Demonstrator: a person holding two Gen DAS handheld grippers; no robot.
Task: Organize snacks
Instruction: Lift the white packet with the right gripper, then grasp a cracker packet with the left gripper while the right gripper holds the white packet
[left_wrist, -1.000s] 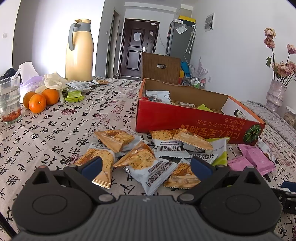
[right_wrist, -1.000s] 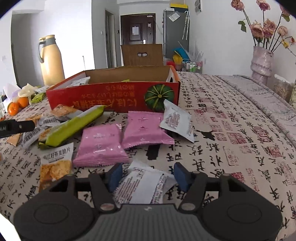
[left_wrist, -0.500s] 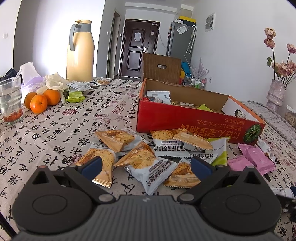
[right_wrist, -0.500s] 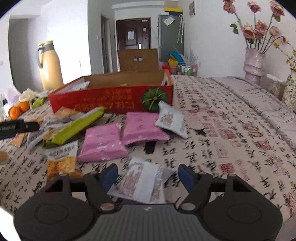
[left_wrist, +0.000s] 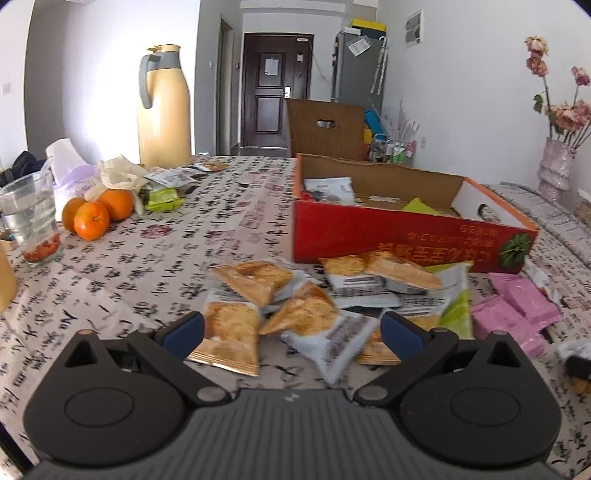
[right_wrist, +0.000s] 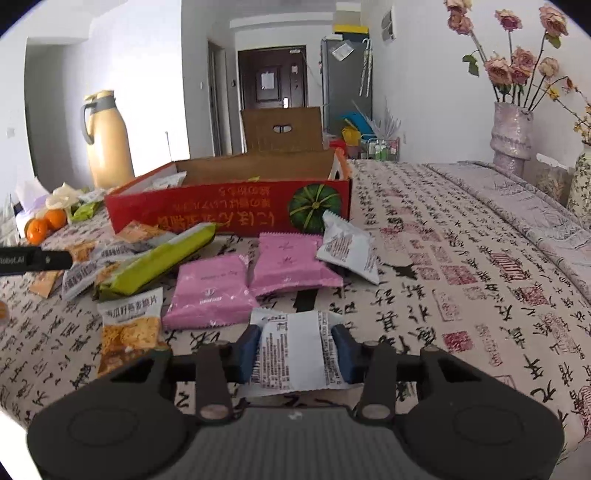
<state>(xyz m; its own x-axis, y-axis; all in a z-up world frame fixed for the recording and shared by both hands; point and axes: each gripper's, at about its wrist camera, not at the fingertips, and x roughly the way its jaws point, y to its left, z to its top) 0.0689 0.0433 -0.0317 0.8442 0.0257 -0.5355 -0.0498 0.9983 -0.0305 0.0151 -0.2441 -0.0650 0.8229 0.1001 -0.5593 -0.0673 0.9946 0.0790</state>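
Note:
My right gripper (right_wrist: 298, 350) is shut on a white snack packet (right_wrist: 293, 352) and holds it above the tablecloth. Two pink packets (right_wrist: 255, 284), another white packet (right_wrist: 349, 249), a green bar (right_wrist: 155, 260) and a cracker packet (right_wrist: 129, 328) lie ahead of it. The open red cardboard box (right_wrist: 229, 218) stands behind them with a few packets inside. My left gripper (left_wrist: 291, 334) is open over a heap of orange cracker packets (left_wrist: 273, 306). The red box also shows in the left wrist view (left_wrist: 402, 236), beyond the heap.
A yellow thermos jug (left_wrist: 164, 107), oranges (left_wrist: 98, 214), a glass (left_wrist: 31, 218) and small packets stand at the far left of the table. A vase of dried roses (right_wrist: 511, 134) stands at the right. A brown cardboard flap (right_wrist: 282, 129) rises behind the box.
My right gripper has closed on the white packet and lifted it off the cloth. My left gripper has moved slightly forward over the cracker heap and stays open.

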